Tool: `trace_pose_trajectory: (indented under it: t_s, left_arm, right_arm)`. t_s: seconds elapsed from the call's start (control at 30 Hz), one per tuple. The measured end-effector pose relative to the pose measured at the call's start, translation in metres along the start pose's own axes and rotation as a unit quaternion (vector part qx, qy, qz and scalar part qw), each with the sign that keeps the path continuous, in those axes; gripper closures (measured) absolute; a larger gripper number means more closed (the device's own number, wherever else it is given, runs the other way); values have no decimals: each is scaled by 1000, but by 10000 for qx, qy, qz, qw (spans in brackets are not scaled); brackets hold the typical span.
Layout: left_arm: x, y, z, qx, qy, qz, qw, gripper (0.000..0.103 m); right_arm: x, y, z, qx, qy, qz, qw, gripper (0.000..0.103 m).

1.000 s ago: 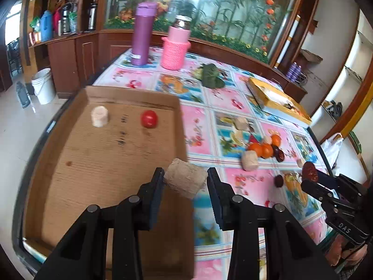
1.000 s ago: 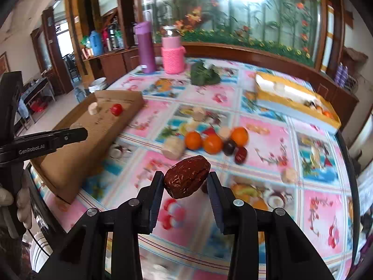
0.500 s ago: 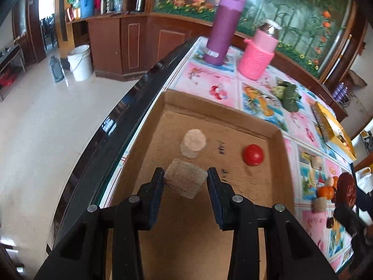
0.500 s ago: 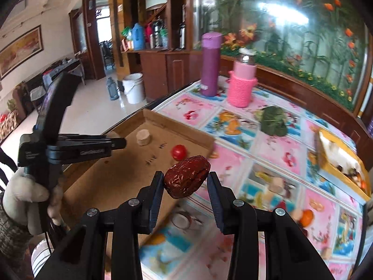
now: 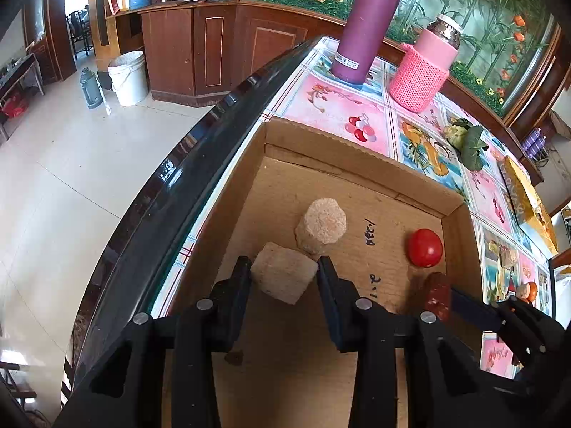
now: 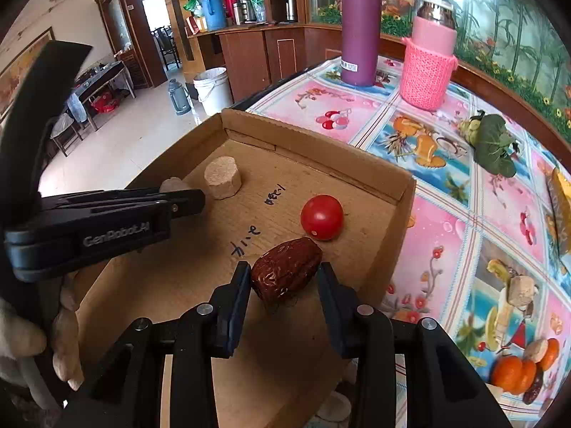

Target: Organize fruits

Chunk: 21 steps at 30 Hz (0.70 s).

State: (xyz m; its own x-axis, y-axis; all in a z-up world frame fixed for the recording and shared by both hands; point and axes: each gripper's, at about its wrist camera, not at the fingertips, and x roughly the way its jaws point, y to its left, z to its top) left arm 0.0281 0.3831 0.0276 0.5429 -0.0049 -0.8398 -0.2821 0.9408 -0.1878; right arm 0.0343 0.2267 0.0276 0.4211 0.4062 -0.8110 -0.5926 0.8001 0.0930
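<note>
My left gripper [image 5: 283, 273] is shut on a beige fruit chunk [image 5: 283, 273], held low inside the cardboard tray [image 5: 357, 164], right beside a second beige round chunk [image 5: 321, 224] lying there. A cherry tomato [image 5: 424, 248] lies at the tray's right side. My right gripper [image 6: 283, 280] is shut on a brown-red date [image 6: 285, 273], held low over the tray floor just in front of the tomato [image 6: 322, 217]. The left gripper also shows in the right wrist view [image 6: 178, 192], beside the round chunk [image 6: 222, 177].
A purple flask [image 5: 367, 23] and a pink knit-covered jar [image 5: 424, 67] stand behind the tray. A leafy vegetable [image 6: 494, 144] lies on the flowered tablecloth. Oranges, dates and beige chunks [image 6: 521, 371] lie at the right. The table edge [image 5: 171, 192] drops off left of the tray.
Both grippers have moved from over the tablecloth to the tray and come down close to its floor, each still holding its piece. The date is now just before the tomato.
</note>
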Motion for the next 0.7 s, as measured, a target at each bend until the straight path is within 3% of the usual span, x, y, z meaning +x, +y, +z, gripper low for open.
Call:
trace_pose_trajectory:
  t_s: [0.13, 0.27, 0.3, 0.5, 0.6, 0.7]
  left_arm:
    - [-1, 3, 1, -104, -48, -79, 9999, 62]
    - [-5, 7, 0, -195, -57, -129, 9997, 58]
    - [-6, 7, 0, -209, -65, -139, 9997, 58]
    - [-38, 5, -9, -249, -427, -234, 9985, 58]
    - [-67, -1, -20, -216, -762, -374, 9962, 56]
    - [-91, -9, -31, -165, -1034, -492, 9933, 55]
  right_arm:
    - [6, 1, 2, 5, -35, -94, 9999, 61]
    - [4, -3, 4, 194, -122, -15, 9997, 38]
    - [1, -4, 4, 239, -179, -18, 9996, 36]
    - [-28, -9, -7, 428, -267, 14, 9987, 36]
    - [-61, -15, -27, 904, -305, 423, 9945, 36]
    - [-93, -31, -58, 1609, -427, 1141, 9794, 34]
